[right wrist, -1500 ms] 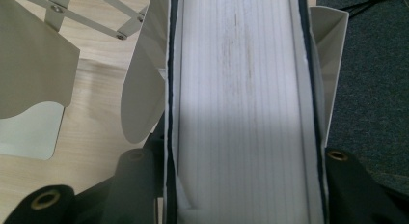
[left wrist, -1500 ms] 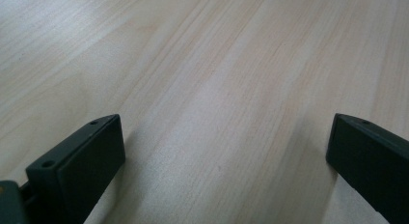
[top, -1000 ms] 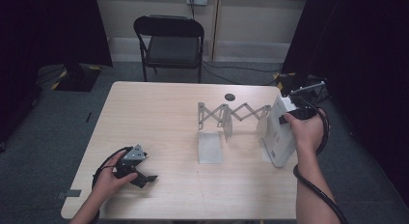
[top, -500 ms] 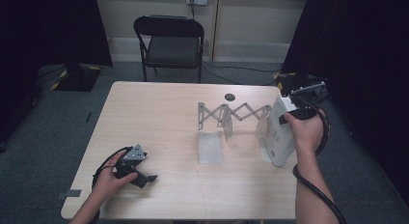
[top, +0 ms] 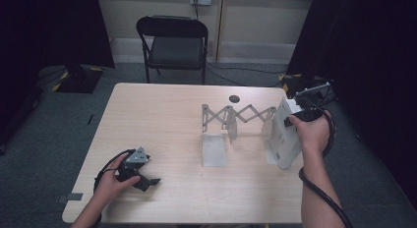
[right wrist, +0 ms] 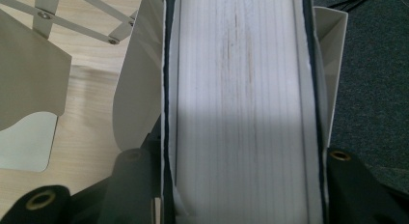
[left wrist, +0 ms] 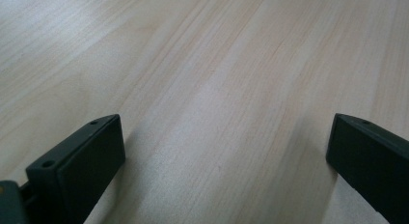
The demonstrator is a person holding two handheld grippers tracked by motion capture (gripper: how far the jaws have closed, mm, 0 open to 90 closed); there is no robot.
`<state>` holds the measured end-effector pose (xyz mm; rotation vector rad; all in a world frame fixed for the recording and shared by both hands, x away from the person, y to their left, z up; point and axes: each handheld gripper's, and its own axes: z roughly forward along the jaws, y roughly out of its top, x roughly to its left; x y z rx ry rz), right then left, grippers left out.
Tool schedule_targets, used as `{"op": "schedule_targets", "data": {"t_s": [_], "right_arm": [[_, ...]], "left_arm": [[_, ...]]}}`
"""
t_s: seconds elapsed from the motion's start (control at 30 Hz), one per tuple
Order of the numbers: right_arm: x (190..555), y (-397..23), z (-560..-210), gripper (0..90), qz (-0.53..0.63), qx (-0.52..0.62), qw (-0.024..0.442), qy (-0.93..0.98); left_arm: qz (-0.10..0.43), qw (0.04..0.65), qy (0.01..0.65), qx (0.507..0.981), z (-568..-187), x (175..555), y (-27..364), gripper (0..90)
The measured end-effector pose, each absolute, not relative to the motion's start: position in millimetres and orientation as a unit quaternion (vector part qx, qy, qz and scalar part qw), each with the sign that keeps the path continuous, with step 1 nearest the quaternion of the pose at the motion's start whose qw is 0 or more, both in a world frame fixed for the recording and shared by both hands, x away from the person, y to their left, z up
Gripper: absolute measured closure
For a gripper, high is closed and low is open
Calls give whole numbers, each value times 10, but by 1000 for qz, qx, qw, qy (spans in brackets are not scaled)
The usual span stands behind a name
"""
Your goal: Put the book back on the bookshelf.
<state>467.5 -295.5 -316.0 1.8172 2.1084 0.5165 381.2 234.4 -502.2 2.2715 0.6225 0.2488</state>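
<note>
- Dark curtains and a black folding chair (top: 173, 43) are framing the pale wooden tabletop (top: 162, 120) at twelve o'clock.
- At three o'clock, the right tongs (top: 295, 112) are gripping a thick white book (top: 284, 134), standing upright beside the end plate of an expanding metal book rack (top: 236, 121); their jaws have just been easing slightly apart, the book between them.
- In the right gripper view, the book's page block (right wrist: 241, 103) is sitting between both jaws, beside a rack plate (right wrist: 137, 79).
- At seven o'clock, the left tongs (top: 142, 176) are resting wide open on the tabletop, holding nothing.
- Judging the step as seating the book: keeping it vertical and releasing only once it is standing steady seems wisest.
</note>
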Motion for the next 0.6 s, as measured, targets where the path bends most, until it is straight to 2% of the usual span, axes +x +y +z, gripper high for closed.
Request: {"op": "schedule_targets", "data": {"t_s": [0.33, 0.6], "right_arm": [[4664, -2964, -3164, 482, 190, 637, 150, 732], [4631, -2975, -3165, 404, 192, 640, 151, 728]], "left_arm": [[97, 377, 244, 888, -5022, 3812, 2345, 0], [97, 377, 244, 888, -5022, 3812, 2345, 0]]}}
